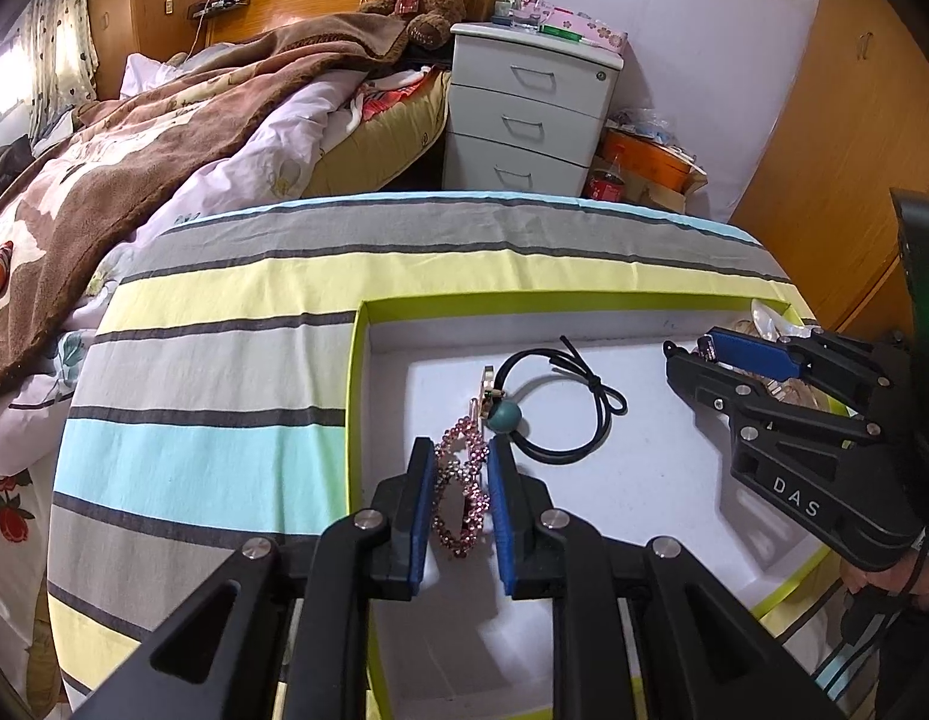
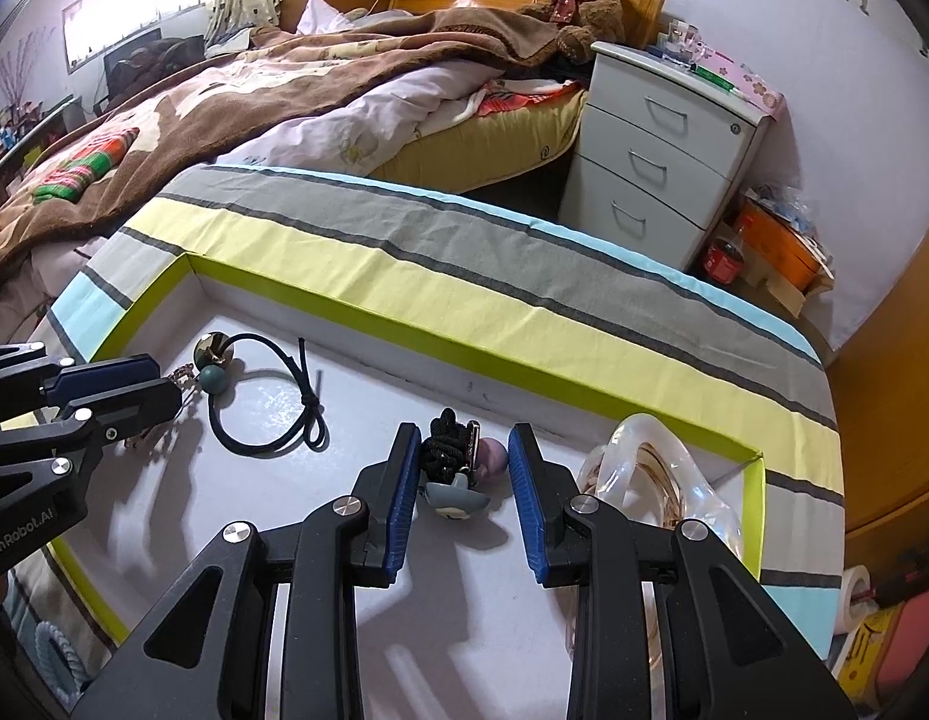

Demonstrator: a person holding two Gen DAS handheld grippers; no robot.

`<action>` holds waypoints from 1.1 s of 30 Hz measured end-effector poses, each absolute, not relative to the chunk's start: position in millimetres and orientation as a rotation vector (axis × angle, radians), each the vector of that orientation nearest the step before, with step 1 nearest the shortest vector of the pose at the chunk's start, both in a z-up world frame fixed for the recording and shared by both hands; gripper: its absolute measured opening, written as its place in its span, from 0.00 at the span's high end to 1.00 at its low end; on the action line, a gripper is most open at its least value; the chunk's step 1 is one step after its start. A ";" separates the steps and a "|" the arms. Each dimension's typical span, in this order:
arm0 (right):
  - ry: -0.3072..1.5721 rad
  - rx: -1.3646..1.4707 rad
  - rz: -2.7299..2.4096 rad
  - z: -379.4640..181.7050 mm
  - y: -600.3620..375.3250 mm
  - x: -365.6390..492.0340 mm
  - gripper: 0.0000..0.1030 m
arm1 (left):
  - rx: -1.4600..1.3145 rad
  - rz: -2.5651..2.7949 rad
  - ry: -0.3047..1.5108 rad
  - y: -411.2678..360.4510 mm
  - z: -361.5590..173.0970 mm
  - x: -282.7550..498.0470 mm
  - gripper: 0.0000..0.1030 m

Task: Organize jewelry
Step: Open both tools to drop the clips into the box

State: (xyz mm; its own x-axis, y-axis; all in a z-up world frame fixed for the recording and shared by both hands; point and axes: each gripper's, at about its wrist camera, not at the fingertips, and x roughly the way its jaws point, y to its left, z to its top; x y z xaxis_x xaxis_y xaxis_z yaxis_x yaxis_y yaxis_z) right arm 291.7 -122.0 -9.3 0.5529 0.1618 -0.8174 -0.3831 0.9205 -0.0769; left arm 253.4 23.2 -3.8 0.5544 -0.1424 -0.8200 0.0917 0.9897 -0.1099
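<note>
A green-rimmed box with a white floor lies on a striped cloth. My left gripper is open, its blue pads on either side of a pink beaded hair clip on the box floor. A black hair tie with a teal bead lies just beyond. My right gripper is open around a small dark hair accessory with a purple bead. It also shows in the left wrist view. A clear amber bangle leans at the box's right corner.
The striped cloth covers a table. A bed with a brown blanket lies beyond on the left, and a white drawer unit stands behind. A wooden wardrobe is at the right.
</note>
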 end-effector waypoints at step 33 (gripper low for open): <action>0.820 -0.158 0.337 33.8 -138.9 244.6 0.57 | -0.058 -0.155 0.911 17.5 31.6 213.7 0.53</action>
State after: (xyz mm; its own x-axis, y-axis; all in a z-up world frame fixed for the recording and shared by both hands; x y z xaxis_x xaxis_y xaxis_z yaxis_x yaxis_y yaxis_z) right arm 244.6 -138.9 33.8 0.6328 0.2324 -0.7386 -0.3537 0.9353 -0.0087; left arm 213.7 17.5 31.6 0.6029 -0.1583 -0.7820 0.1092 0.9873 -0.1156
